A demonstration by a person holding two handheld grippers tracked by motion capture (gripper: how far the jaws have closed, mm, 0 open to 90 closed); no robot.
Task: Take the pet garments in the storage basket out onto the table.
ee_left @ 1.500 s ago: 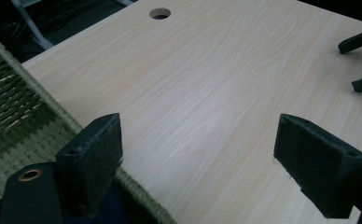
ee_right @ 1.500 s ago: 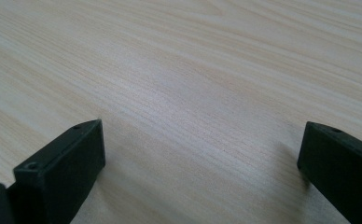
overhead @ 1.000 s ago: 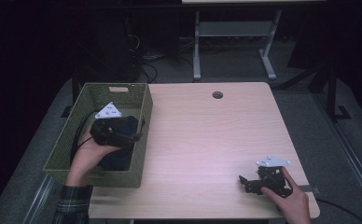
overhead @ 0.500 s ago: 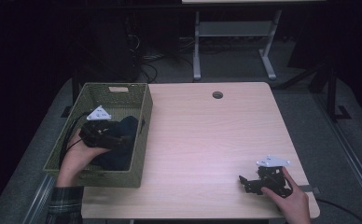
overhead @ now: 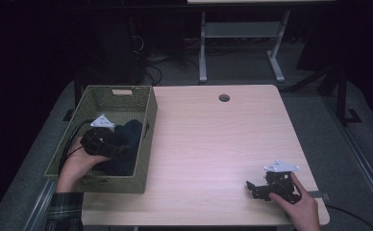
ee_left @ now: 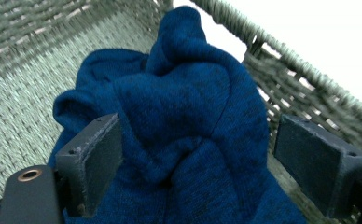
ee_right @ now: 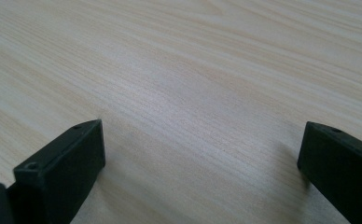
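- The left gripper (overhead: 108, 144) is down inside the woven basket (overhead: 146, 144), its fingers (ee_left: 93, 163) spread wide on either side of a bunched blue cloth (ee_left: 188, 121).
- The cloth sits between the two fingers, bulging up past their tips; the near finger touches or almost touches the fabric, while the far finger (ee_left: 316, 163) stands clear of it, close to the basket wall.
- This looks like the reaching step of a pick: the fingers are placed around the cloth but have not closed on it.
- The next move probably calls for closing on the thick fold between the fingers, then lifting straight up so the far finger does not snag the wicker just beside it.
- The right gripper (overhead: 257, 188) rests low over the bare desk (overhead: 223, 144), its fingers (ee_right: 62, 168) apart with nothing between them.
- How much cloth lies under the bunch is hidden, and its lower edge is cut off at the frame bottom. From above, the cloth is dark and hard to make out against the gripper.
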